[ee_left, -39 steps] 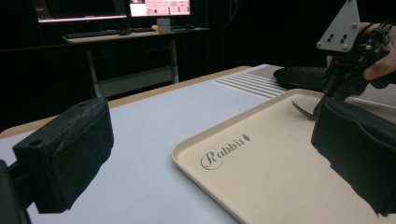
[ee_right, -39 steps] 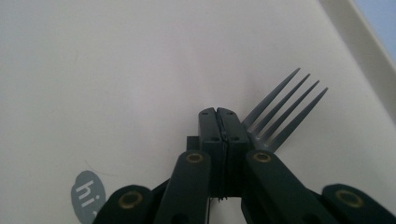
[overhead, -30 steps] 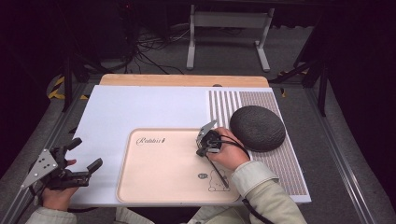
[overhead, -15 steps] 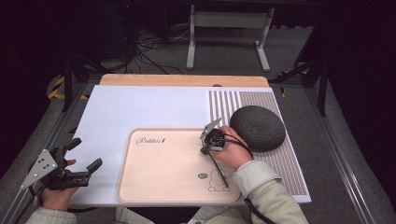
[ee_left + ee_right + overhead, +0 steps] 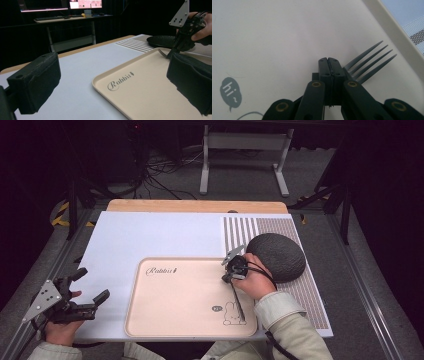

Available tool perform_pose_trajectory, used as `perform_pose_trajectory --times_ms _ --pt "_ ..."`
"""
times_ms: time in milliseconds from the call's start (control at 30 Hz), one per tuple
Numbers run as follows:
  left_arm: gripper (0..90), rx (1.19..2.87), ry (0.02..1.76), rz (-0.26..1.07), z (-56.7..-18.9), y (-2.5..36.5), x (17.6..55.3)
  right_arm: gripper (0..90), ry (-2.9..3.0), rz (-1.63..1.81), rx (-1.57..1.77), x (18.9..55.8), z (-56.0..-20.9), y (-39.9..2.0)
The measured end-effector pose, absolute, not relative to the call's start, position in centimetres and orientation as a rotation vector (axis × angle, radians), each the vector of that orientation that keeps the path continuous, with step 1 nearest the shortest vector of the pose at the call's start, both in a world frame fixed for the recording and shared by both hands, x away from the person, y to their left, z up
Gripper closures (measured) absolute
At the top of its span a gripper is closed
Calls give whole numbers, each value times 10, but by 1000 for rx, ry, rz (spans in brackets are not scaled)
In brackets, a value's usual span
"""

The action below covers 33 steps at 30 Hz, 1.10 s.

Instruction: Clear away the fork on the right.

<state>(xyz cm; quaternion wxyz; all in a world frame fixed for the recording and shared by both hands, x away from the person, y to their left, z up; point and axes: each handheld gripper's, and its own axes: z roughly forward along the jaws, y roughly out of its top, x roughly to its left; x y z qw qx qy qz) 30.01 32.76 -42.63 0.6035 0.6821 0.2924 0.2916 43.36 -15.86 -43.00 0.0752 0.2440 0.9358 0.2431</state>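
Right tongs point(image 5: 329, 63) are clamped on a fork point(image 5: 368, 61) low over the tray's point(image 5: 175, 315) right side, probably to set it flat. Left tongs point(image 5: 82, 287) wait open, empty, at the table's point(image 5: 150, 235) left edge.

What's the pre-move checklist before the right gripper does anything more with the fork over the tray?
1. Right gripper shut on fork: ok.
2. Fork over the tray, tines inside the rim: ok.
3. Whether the fork touches the tray: cannot tell.
4. Left gripper open, holding nothing, off the tray: ok.
5. Dark round mat lies close beside the right hand; sideways room: not ok.
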Motion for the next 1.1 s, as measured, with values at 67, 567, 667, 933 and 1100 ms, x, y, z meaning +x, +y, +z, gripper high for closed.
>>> perform_pose_trajectory --times_ms 67,567,667,933,1100 --pt "0 1579 676 675 -426 328 300 900 2805 723 739 434 -430 -160" --pt "0 1578 678 674 -427 327 300 900 2777 691 807 433 -428 -176" --pt "0 1577 679 674 -427 327 300 900 2771 695 830 433 -428 -180" --pt "0 1584 678 672 -426 327 300 900 2768 696 842 433 -428 -184" --pt "0 1578 678 674 -427 327 301 900 2766 700 839 433 -428 -184"
